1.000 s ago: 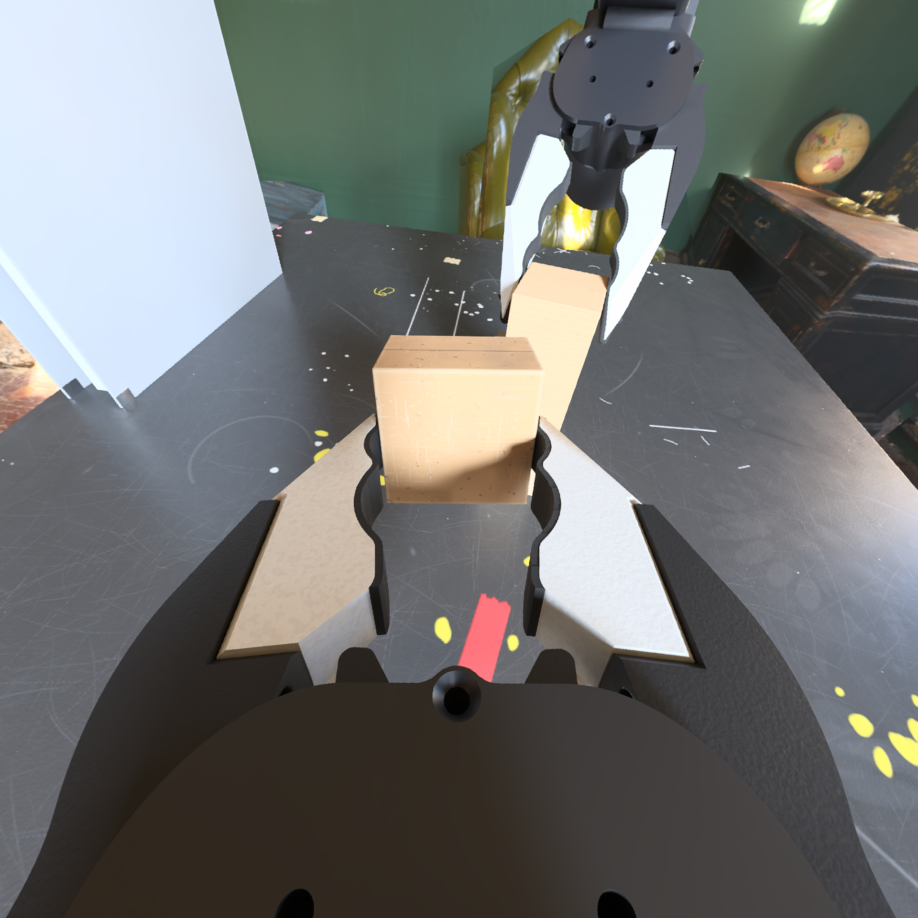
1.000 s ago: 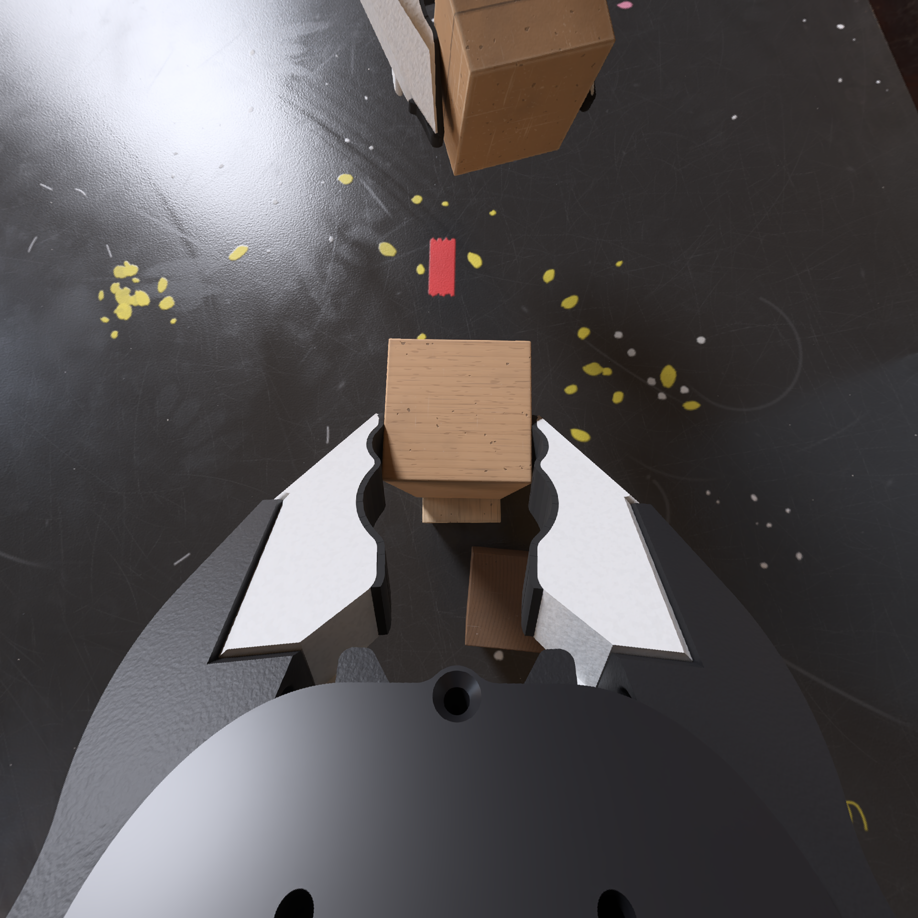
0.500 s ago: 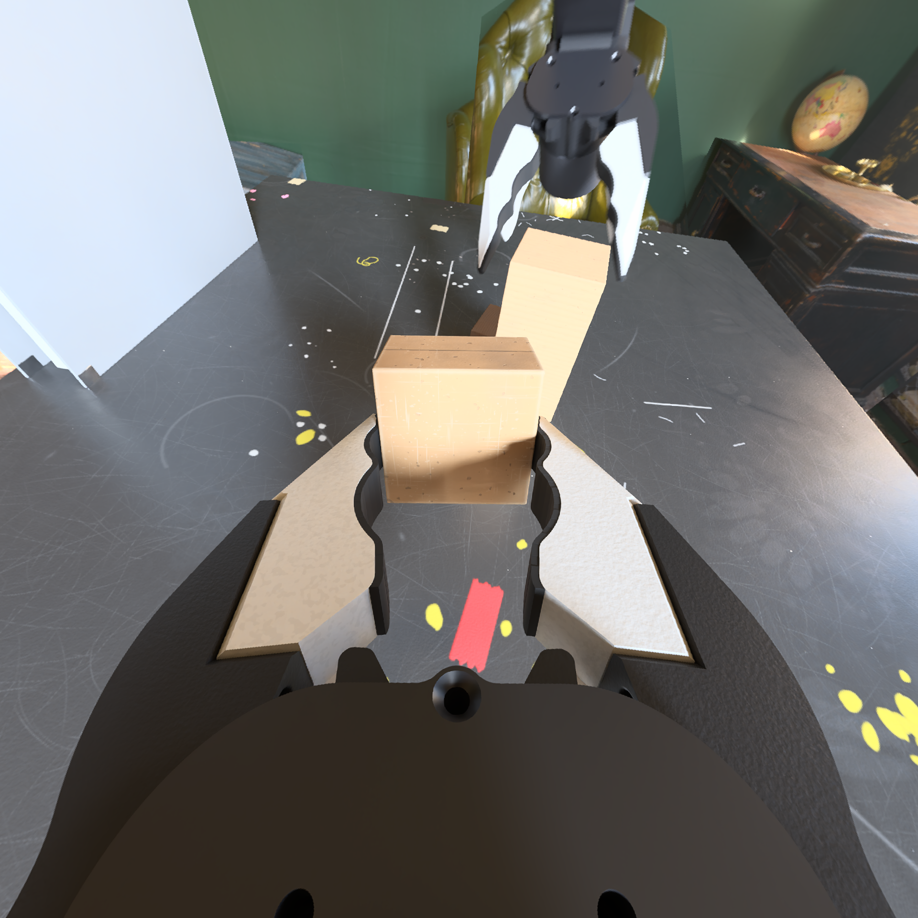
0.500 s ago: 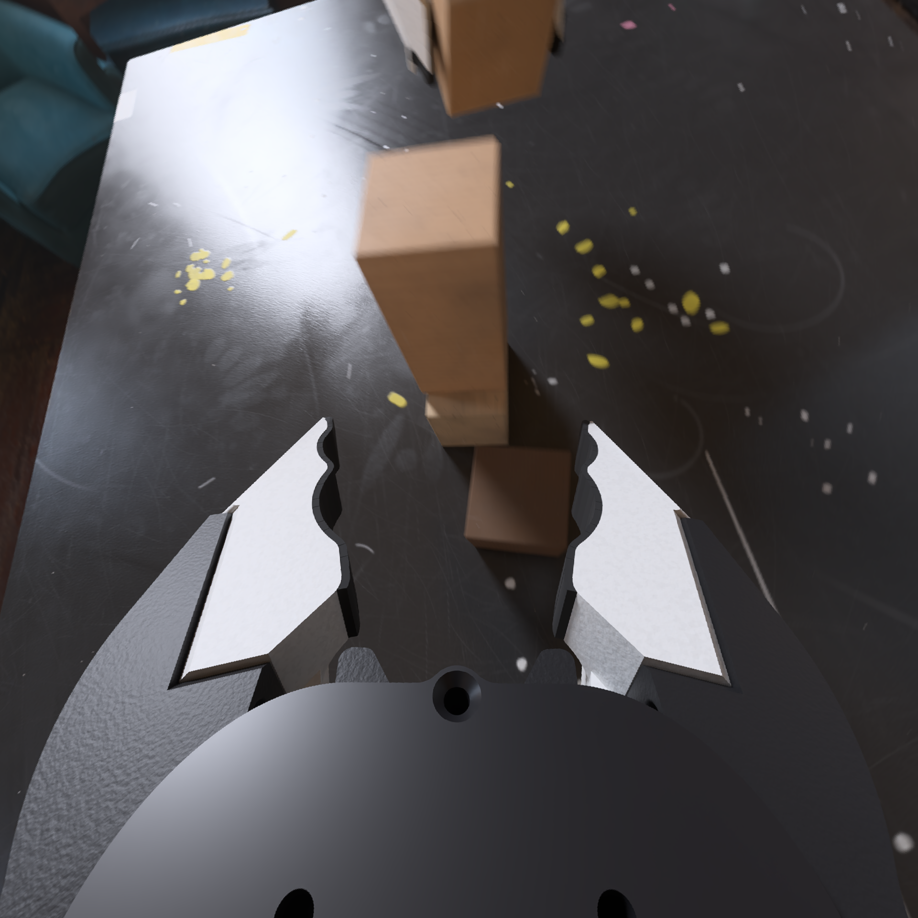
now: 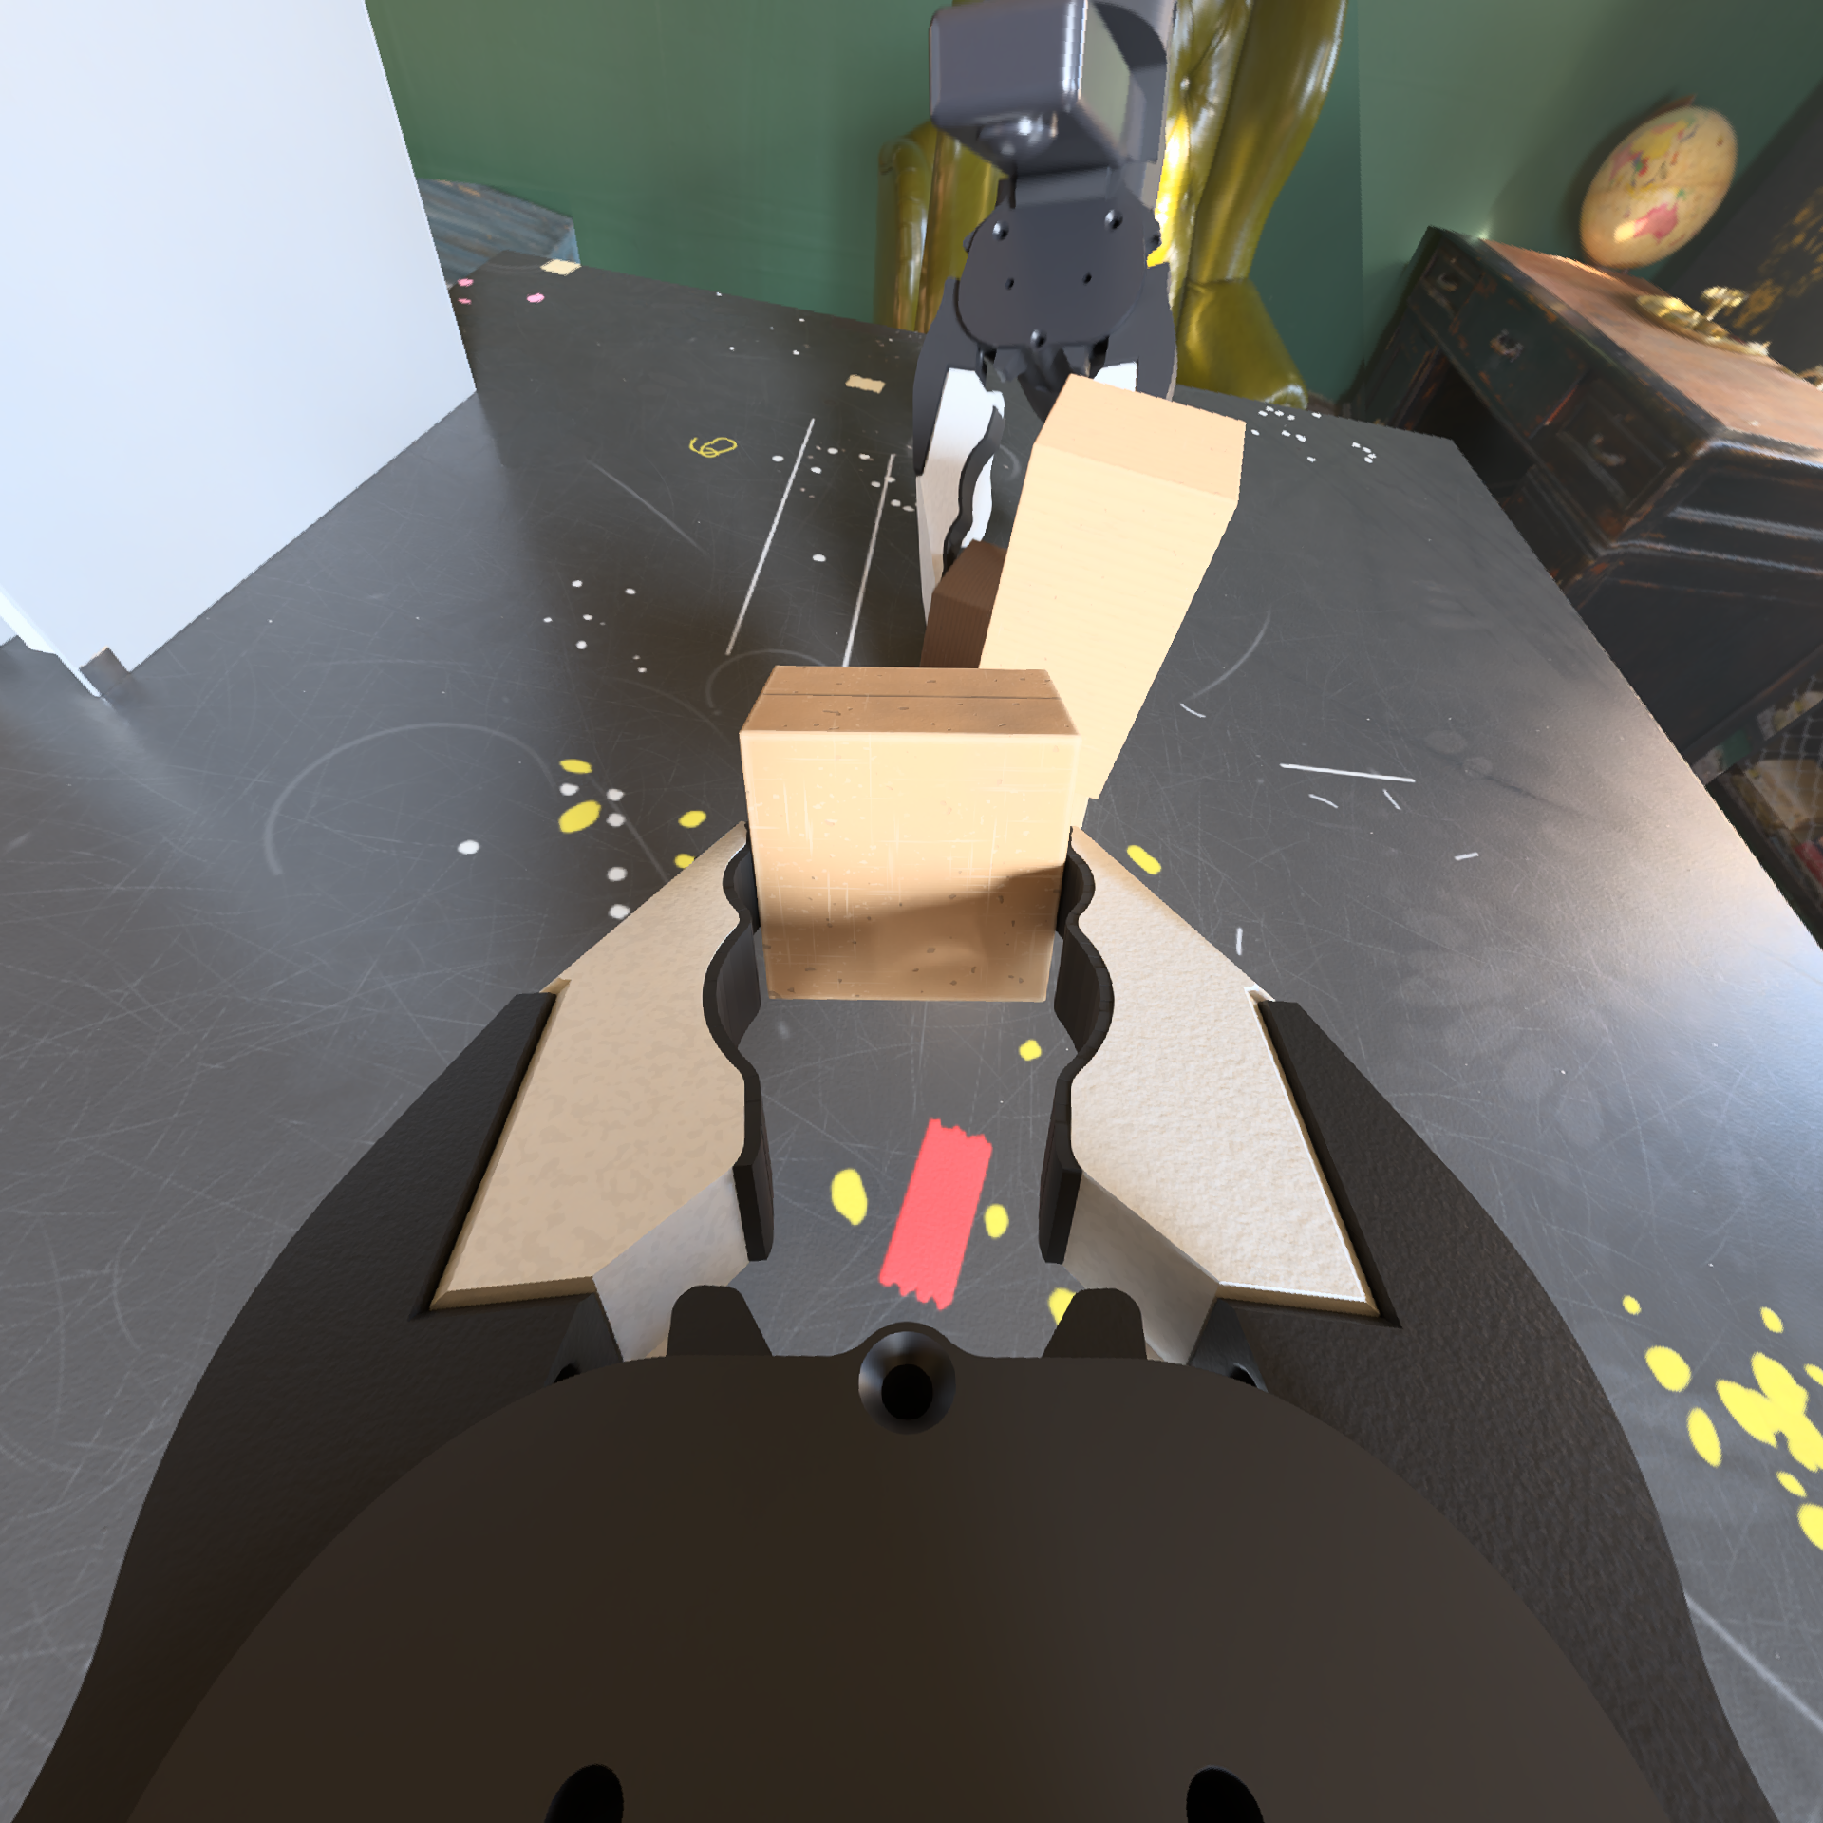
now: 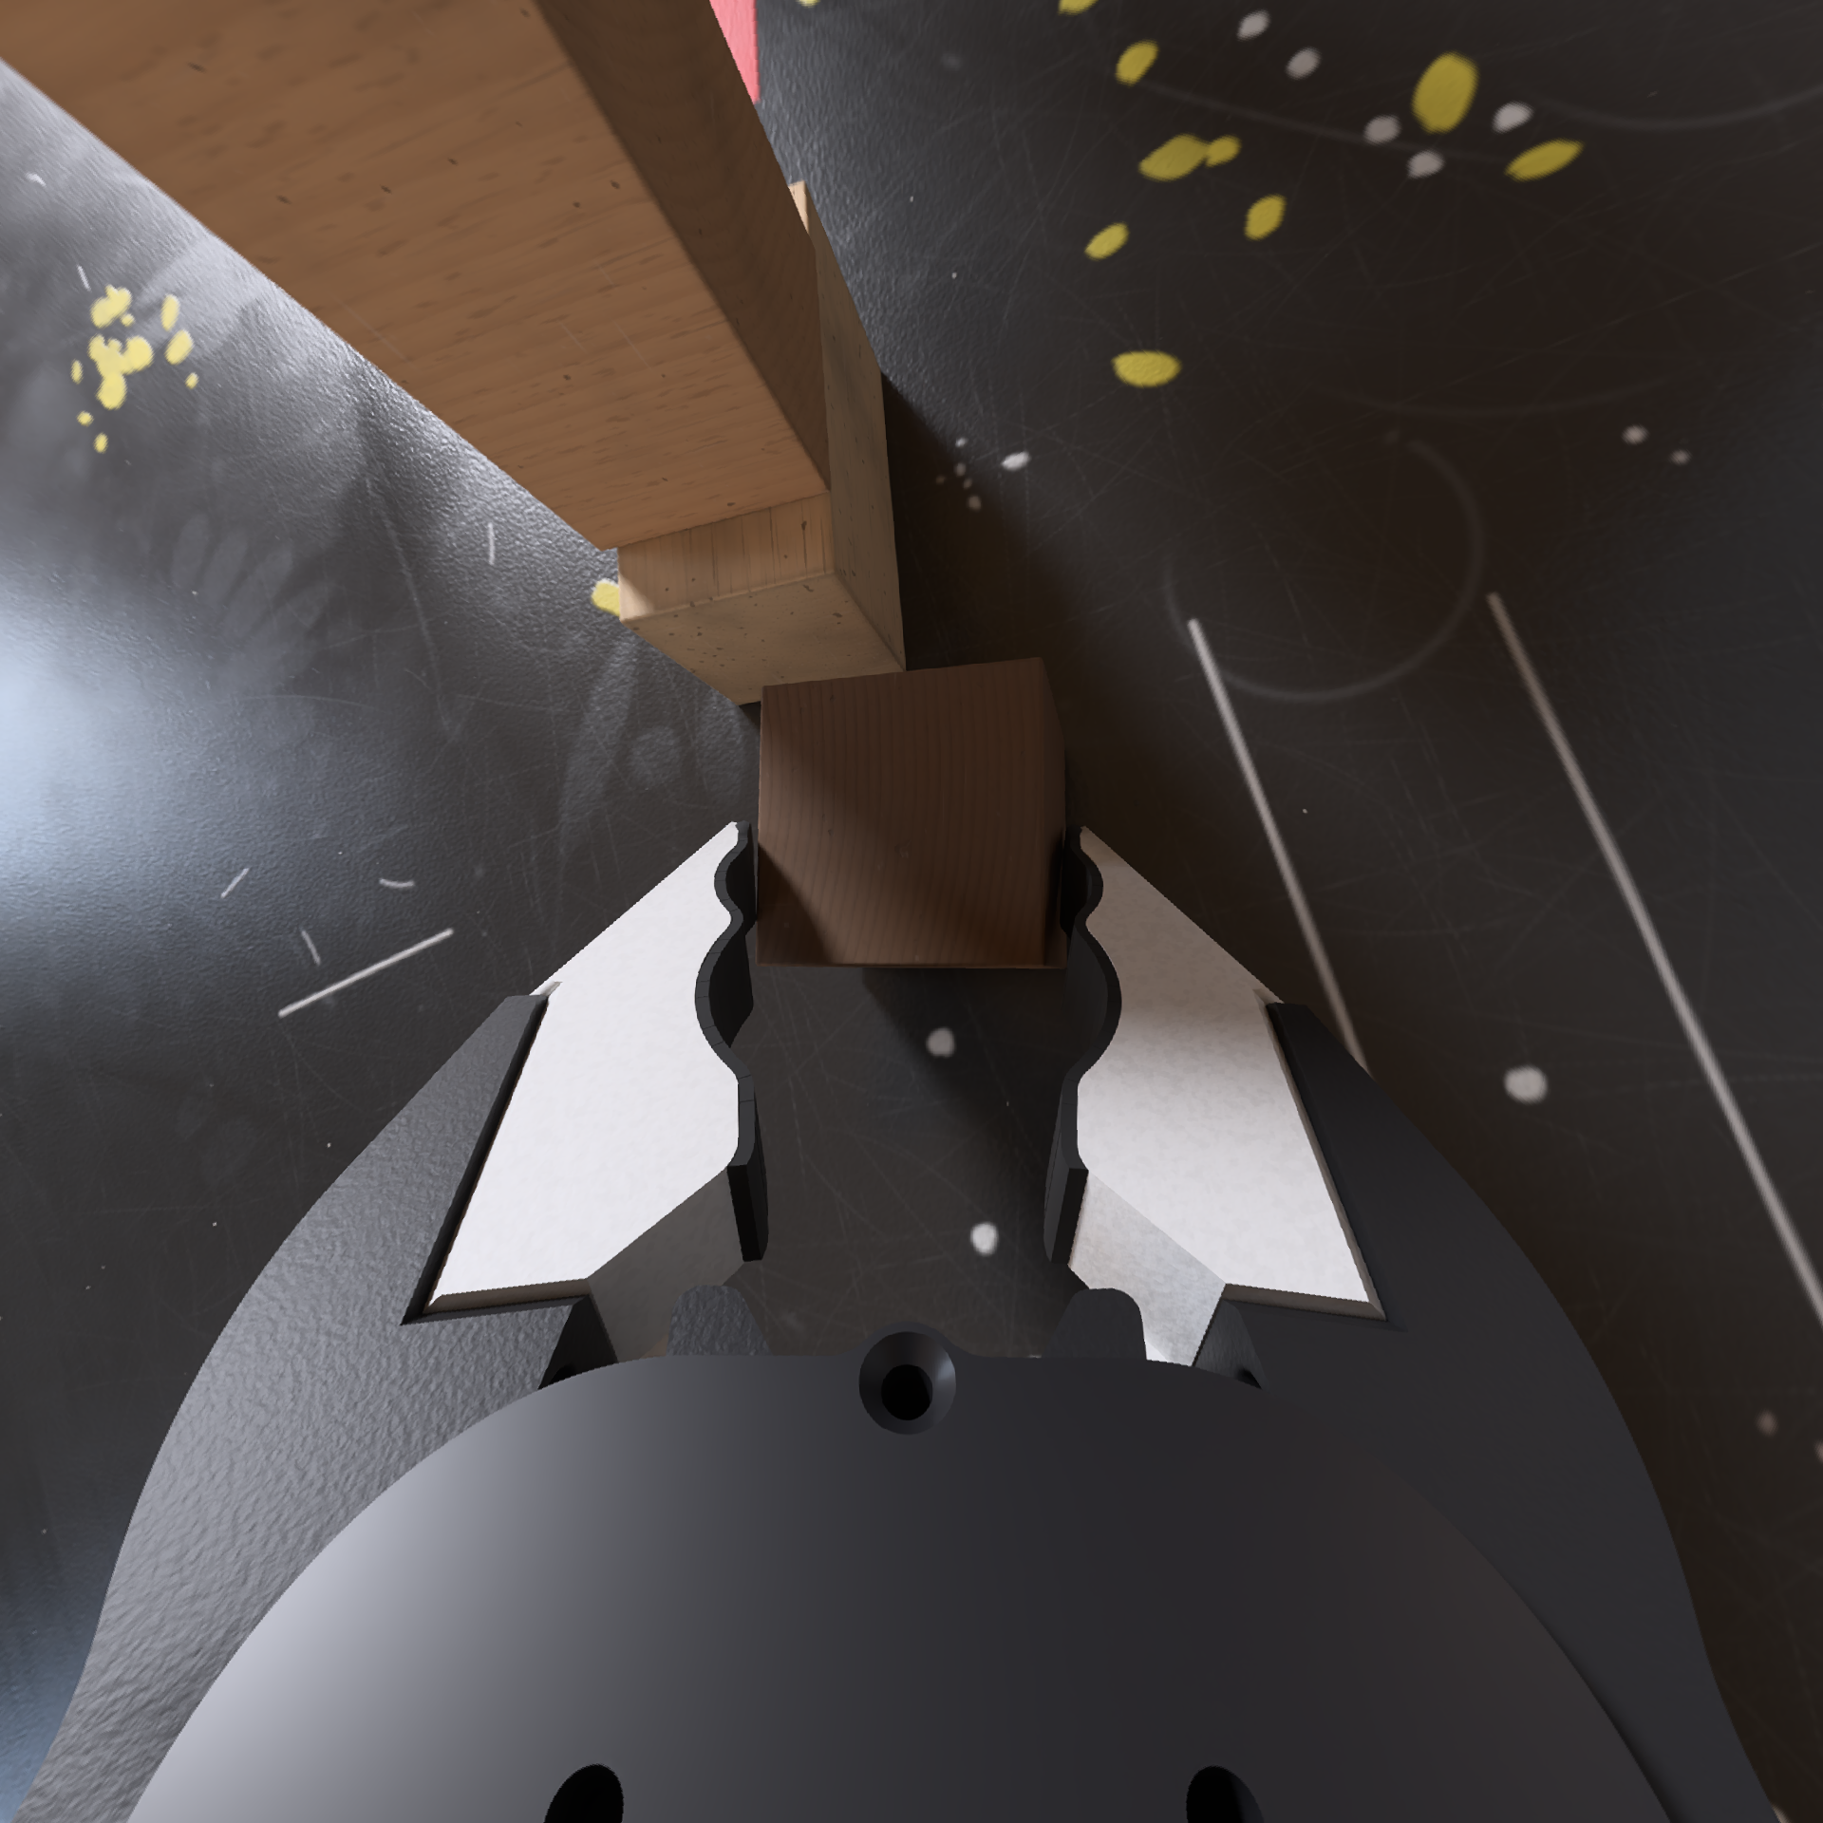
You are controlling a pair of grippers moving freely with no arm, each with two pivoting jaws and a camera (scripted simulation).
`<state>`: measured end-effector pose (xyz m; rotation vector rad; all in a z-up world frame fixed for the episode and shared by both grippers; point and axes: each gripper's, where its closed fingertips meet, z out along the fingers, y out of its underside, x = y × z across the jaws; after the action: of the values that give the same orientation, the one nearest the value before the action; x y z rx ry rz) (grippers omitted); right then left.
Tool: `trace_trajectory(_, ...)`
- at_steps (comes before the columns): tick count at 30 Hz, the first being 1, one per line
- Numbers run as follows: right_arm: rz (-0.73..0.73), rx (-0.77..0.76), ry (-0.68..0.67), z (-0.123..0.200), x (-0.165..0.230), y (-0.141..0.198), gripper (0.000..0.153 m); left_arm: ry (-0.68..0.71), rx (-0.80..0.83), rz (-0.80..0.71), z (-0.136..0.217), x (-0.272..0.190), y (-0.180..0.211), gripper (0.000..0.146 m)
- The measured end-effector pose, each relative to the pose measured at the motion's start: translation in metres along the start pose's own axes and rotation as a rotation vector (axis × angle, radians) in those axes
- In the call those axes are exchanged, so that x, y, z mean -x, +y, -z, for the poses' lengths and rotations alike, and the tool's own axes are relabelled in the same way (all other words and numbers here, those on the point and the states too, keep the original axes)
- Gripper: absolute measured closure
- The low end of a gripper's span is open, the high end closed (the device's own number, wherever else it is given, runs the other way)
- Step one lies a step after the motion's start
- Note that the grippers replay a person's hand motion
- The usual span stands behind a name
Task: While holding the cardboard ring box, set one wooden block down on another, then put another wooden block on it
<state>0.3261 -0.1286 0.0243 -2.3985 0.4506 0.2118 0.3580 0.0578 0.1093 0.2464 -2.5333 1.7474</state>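
Two stacked pale blocks (image 6: 552, 326), dark cube (image 6: 903, 814) — gripped.

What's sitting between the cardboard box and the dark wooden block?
In the left wrist view, the tall stack of two light blocks stands between the cardboard ring box and the dark block.

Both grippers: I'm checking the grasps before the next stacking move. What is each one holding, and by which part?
The left gripper clamps the cardboard ring box by its two opposite side faces. The right gripper grips the dark wooden block by its side faces.
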Motion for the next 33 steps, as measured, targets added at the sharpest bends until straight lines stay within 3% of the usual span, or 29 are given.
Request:
trace_trajectory(9,-0.082,-0.272,0.091,0.067,0.001,-0.008,0.090,0.006,0.018,-0.001,-0.002,-0.001,0.004,0.087)
trace_trajectory(17,-0.169,-0.482,0.122,0.116,0.039,-0.105,0.090,0.019,0.060,-0.004,-0.007,-0.003,0.011,0.087)
trace_trajectory(25,-0.233,-0.365,0.177,0.090,0.074,-0.145,0.090,0.011,0.062,-0.005,-0.007,-0.002,0.013,0.087)
trace_trajectory(33,-0.185,-0.189,0.236,0.066,0.077,-0.134,0.090,0.019,0.069,-0.008,-0.007,-0.004,0.013,0.087)
